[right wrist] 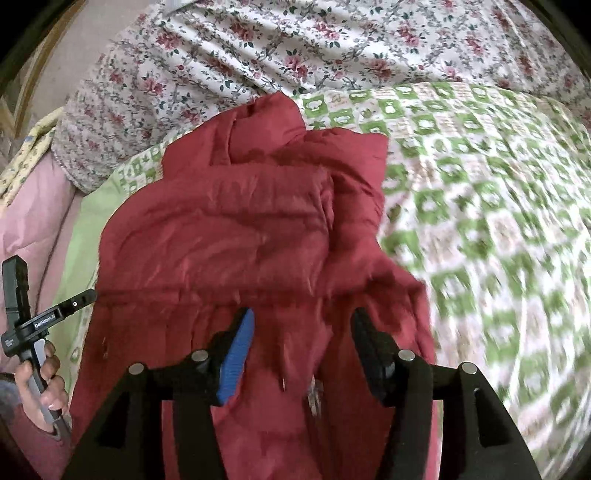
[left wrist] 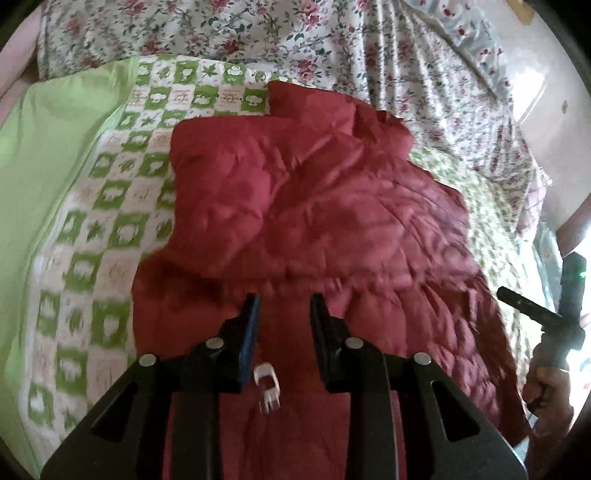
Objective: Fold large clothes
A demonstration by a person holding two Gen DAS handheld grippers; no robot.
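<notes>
Left gripper hovers over the near part of a red padded jacket, its two fingers spread apart with red fabric showing between them and nothing pinched; a small white clip-like piece sits between the finger bases, blurred. Right gripper likewise gapes wide above the same jacket, holding nothing; one blue finger pad is visible on its left finger. Jacket lies rumpled and partly folded over itself on a green-and-white checked blanket spread on the bed, its far end bunched up toward a floral quilt heaped behind. Plain light-green sheet borders the blanket on the left. In the right wrist view, a hand grips a black handle at the lower left edge; checked blanket beyond is motion-blurred.
</notes>
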